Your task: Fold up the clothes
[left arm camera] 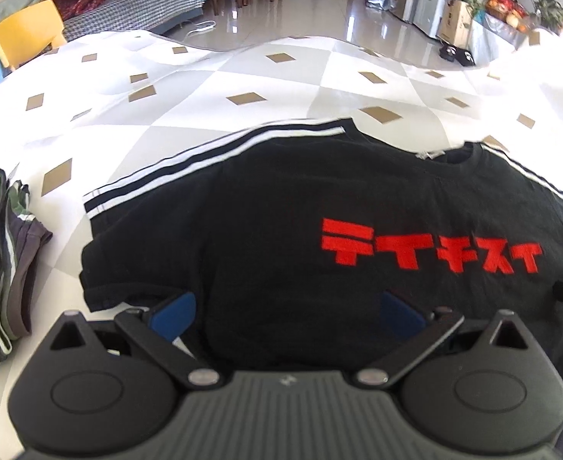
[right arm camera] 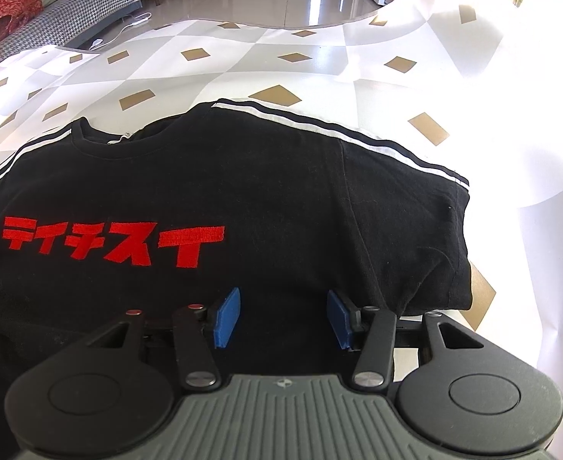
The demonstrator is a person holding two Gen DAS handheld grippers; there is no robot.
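Note:
A black T-shirt [left arm camera: 274, 207] [right arm camera: 281, 191] with red lettering [left arm camera: 427, 249] [right arm camera: 112, 243] lies face up on the patterned cloth, its collar on the far side. White stripes run along both shoulders and sleeves. My left gripper [left arm camera: 291, 312] hovers over the shirt's lower left part, near the left sleeve, its blue pads [left arm camera: 180, 314] spread wide. My right gripper [right arm camera: 283, 318] is over the lower right part, beside the right sleeve, with its pads [right arm camera: 227, 318] about half apart. Black fabric shows between both pairs of pads, and no pad is seen pressing on it.
The white and grey cover [left arm camera: 204, 88] with tan diamonds spreads far beyond the shirt. A pile of folded striped clothes [left arm camera: 1, 268] lies at the left edge. A yellow chair [left arm camera: 28, 34], a checked sofa [left arm camera: 139, 4] and glossy floor lie behind.

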